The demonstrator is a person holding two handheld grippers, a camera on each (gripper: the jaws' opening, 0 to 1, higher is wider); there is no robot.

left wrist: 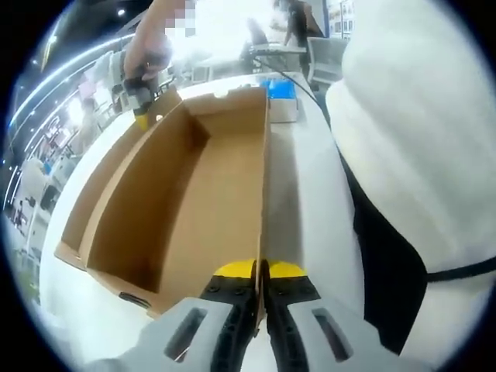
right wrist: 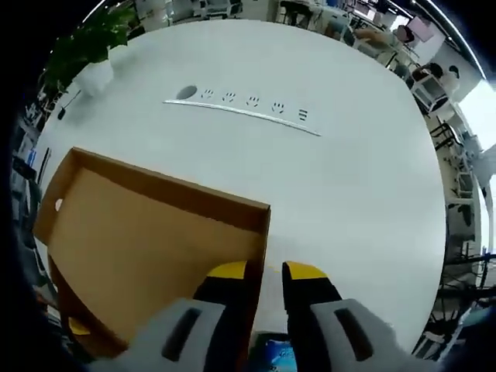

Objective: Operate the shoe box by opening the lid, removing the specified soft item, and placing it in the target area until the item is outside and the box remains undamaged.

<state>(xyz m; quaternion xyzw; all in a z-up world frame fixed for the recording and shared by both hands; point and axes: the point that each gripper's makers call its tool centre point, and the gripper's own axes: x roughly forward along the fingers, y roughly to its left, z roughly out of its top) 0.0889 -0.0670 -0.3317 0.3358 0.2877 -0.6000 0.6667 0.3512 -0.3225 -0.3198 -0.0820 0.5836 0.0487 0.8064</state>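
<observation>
Although both grippers are at the shoe box (left wrist: 186, 201), neither touches any soft item, and I cannot see such an item inside the cardboard. In the left gripper view, the left gripper (left wrist: 259, 273) has its yellow-tipped jaws closed on the thin side wall (left wrist: 263, 178), which runs straight away from them along the long axis of the box. The other gripper (left wrist: 143, 97), held by a hand (left wrist: 151, 50), is at the far corner. In the right gripper view, the right gripper (right wrist: 263, 273) has its jaws a little apart around the wall edge; whether they press it I cannot tell. The box lies on the white surface (right wrist: 333, 178), near its edge. I judge the inside is reachable from above, between both grippers.
</observation>
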